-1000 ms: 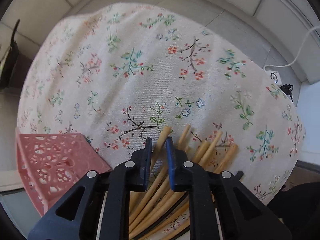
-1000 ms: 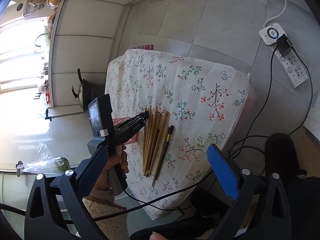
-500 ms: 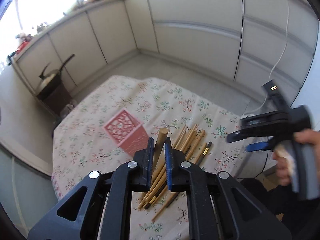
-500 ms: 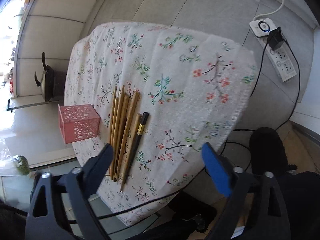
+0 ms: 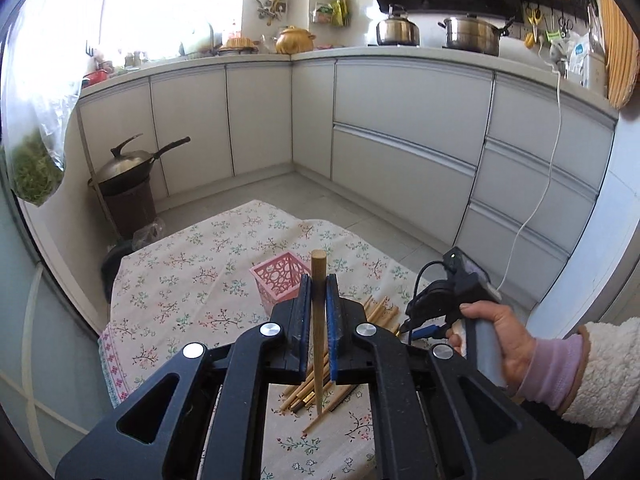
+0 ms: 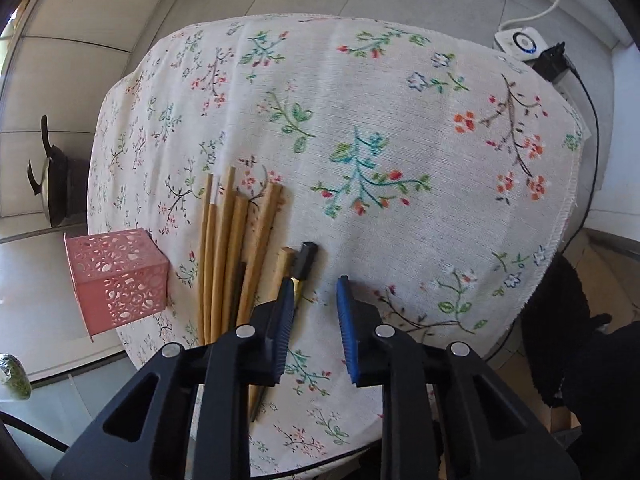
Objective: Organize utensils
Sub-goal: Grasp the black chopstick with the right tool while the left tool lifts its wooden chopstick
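Note:
My left gripper (image 5: 319,284) is shut on a wooden chopstick (image 5: 319,320) and holds it upright, high above the table. A pink lattice holder (image 5: 276,280) stands below it; it also shows in the right wrist view (image 6: 118,276). Several wooden chopsticks (image 6: 228,248) lie in a bundle beside the holder, with a black chopstick (image 6: 304,262) at their right. My right gripper (image 6: 313,304) is open, low over the table, with the black chopstick just left of its left finger.
The table carries a floral cloth (image 6: 380,128). A wok on a dark bin (image 5: 128,184) stands on the floor to the left. A power strip (image 6: 528,46) and cables lie on the floor to the right. Kitchen cabinets (image 5: 400,140) line the back.
My left gripper has lifted the wooden chopstick off the bundle and tilted up, high above the table. My right gripper has come down close to the chopsticks and narrowed its opening.

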Tool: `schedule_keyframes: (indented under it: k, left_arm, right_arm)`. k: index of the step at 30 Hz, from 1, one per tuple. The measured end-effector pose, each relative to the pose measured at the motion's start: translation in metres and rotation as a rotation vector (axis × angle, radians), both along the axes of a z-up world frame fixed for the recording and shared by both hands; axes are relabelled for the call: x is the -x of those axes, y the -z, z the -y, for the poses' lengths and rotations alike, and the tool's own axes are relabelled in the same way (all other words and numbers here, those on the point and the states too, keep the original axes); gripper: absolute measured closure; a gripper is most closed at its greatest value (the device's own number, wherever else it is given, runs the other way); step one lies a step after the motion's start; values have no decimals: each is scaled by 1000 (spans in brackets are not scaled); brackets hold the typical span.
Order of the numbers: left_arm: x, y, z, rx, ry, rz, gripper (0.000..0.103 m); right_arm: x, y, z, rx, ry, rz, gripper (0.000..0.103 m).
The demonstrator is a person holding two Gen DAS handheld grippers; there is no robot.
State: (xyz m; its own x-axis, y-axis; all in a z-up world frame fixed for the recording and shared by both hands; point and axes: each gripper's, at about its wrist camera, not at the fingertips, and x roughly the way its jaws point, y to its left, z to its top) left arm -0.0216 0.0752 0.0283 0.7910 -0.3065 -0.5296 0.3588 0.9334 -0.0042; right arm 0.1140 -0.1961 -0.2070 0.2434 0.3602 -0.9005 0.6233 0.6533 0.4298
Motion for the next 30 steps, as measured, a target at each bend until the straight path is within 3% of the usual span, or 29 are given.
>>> schedule_keyframes:
  k: [9,16,22,30]
  left_arm:
    - [3,-5,-10,58,-5,19,97]
    - [0,-4,-18,75,-41,11,97]
    - [-4,-4,-28,115,-91,5,97]
    - [-11,-8,-44,219,-185,-4,97]
  right_arm:
    - [-13,-1,-15,126,-26,-22,89]
    - [-18,0,-17,116,-8,-17,90]
    - [-2,-7,-3,37,13,95,96]
    - [33,-104,-13,135,-165,411,96]
